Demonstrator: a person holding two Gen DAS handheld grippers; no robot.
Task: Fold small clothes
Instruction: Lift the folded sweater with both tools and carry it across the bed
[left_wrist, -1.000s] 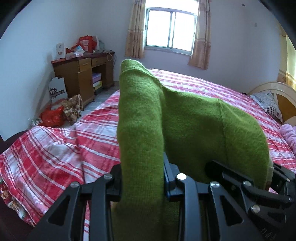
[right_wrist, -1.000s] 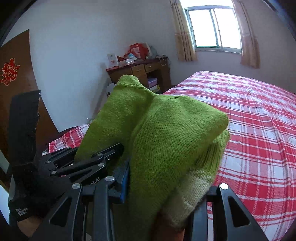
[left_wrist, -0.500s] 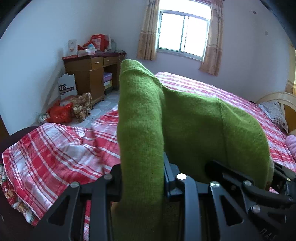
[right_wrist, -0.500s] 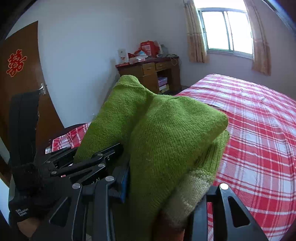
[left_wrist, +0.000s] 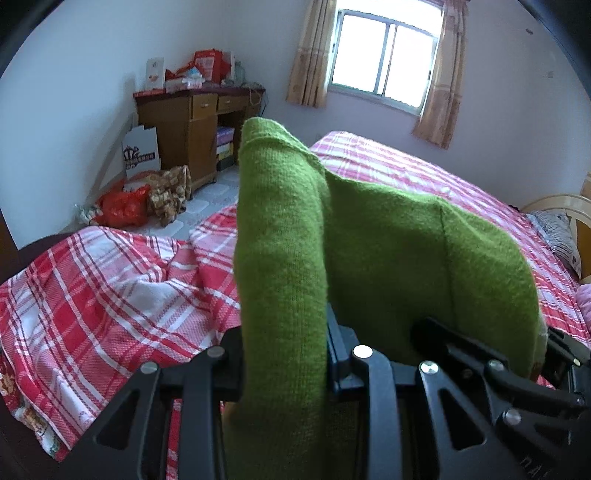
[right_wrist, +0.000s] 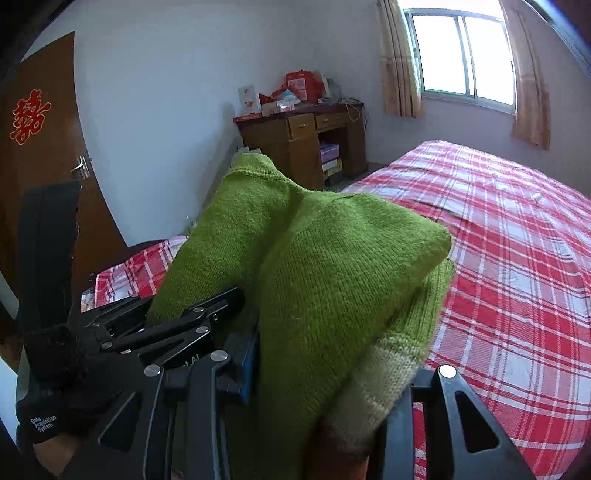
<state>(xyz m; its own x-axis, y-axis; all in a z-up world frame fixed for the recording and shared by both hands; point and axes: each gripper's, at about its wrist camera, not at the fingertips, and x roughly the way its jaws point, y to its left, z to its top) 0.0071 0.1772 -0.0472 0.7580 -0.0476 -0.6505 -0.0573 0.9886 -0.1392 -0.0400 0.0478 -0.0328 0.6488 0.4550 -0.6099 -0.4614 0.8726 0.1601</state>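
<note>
Both the left gripper (left_wrist: 284, 373) and right gripper (right_wrist: 332, 384) clamp their fingers on the folded green sweater (left_wrist: 369, 251), held above the bed (right_wrist: 517, 258), whose plaid surface beyond lies open.

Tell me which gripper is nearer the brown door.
Left. The left gripper sits on the door's side of the green sweater; the right gripper holds the far end.
</note>
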